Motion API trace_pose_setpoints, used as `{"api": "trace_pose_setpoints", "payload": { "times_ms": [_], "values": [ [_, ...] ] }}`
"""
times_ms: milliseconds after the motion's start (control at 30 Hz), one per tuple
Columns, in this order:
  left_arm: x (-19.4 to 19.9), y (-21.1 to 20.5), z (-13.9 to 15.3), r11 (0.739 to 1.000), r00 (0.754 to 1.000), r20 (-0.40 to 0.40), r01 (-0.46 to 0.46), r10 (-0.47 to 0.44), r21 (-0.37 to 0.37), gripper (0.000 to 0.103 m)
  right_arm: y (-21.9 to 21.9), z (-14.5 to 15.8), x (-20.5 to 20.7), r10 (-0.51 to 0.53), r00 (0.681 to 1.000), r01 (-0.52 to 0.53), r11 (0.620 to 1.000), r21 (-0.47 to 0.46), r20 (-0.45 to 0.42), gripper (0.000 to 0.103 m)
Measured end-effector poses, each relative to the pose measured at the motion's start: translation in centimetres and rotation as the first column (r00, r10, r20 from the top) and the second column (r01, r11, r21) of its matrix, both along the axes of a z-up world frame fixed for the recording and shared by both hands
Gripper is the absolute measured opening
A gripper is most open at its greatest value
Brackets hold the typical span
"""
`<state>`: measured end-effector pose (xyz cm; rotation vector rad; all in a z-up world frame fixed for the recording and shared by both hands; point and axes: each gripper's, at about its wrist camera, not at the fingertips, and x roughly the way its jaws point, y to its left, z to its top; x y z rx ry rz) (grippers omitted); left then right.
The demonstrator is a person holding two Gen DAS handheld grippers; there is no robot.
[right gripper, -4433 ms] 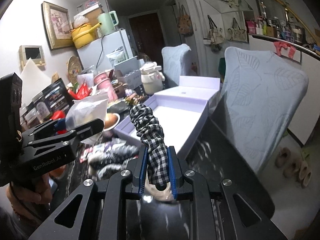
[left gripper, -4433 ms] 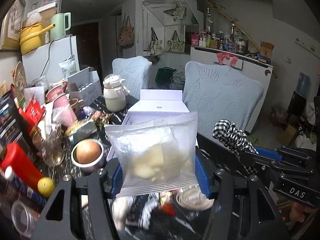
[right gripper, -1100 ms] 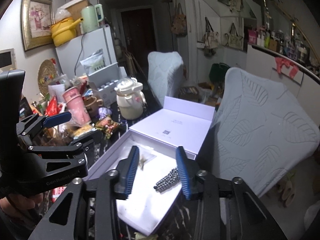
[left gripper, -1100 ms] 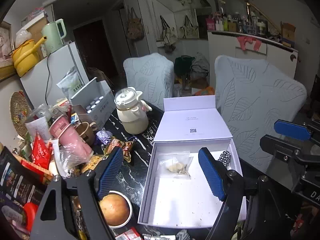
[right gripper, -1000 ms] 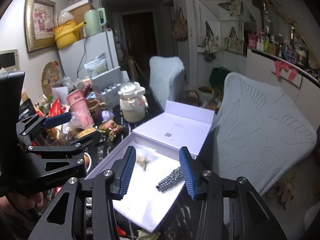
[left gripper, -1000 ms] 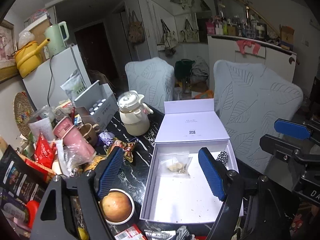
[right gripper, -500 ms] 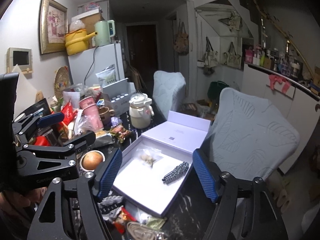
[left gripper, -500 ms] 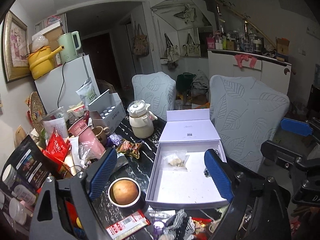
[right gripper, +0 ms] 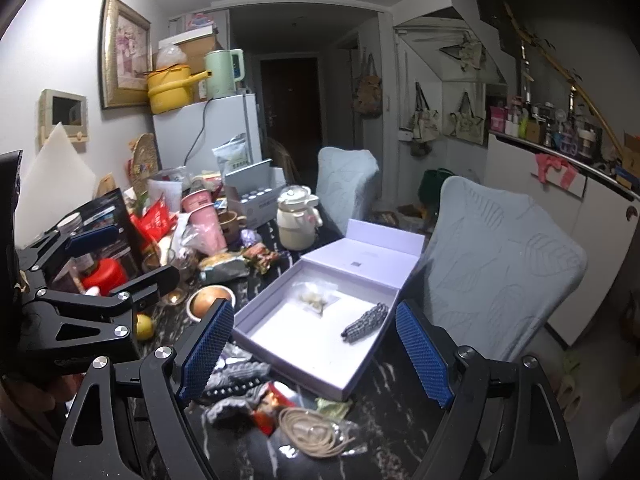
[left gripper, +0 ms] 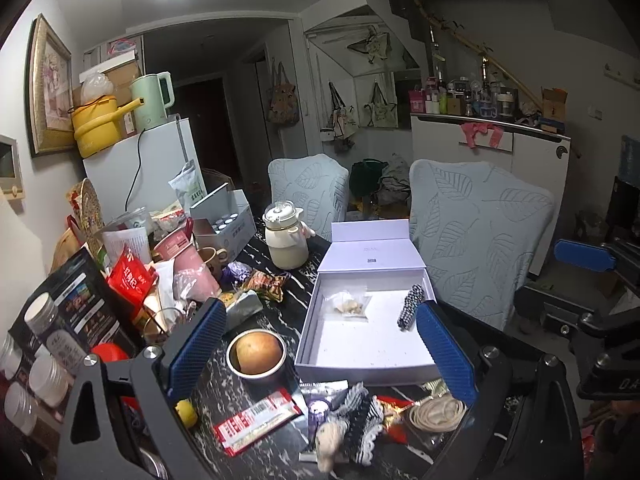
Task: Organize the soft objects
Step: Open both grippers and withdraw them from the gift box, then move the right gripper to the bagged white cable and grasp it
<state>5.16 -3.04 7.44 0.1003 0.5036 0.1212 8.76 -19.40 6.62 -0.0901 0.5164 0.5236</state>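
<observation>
An open pale lilac box lies on the dark marble table. A clear bag of pale soft pieces and a black-and-white checked scrunchie rest inside it. The right wrist view shows the same bag and scrunchie. My left gripper hangs back from the box's near side, jaws opening, nothing between them. My right gripper is beside it, jaws also opening and empty. Loose black-and-white knitted pieces and a coil of beige cord lie below the grippers.
A metal bowl with a round brown fruit sits left of the box, and a cream teapot stands behind it. Cups, jars and snack packets crowd the left side. A leaf-patterned chair is at the right table edge.
Both grippers, which earlier held the bag and the scrunchie, have drawn back and up from the box with jaws widening. Bag and scrunchie stay in the box.
</observation>
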Motion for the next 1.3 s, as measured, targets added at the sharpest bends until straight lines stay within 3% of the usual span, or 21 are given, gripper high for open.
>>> {"api": "trace_pose_setpoints", "payload": {
  "times_ms": [600,1300],
  "values": [
    [-6.1,-1.1,-4.9,0.997,0.996,-0.076,0.047,-0.051,-0.054,0.097,-1.0,-4.5,-5.9,0.004,0.999,-0.004,1.000,-0.003,-0.046,0.084],
    [-8.1,-1.3,-12.7,0.990,0.972,-0.220,0.052,-0.079,-0.128,0.097,-2.9,-12.7,-7.7,-0.020,0.973,0.023,1.000,0.012,-0.230,0.084]
  ]
}}
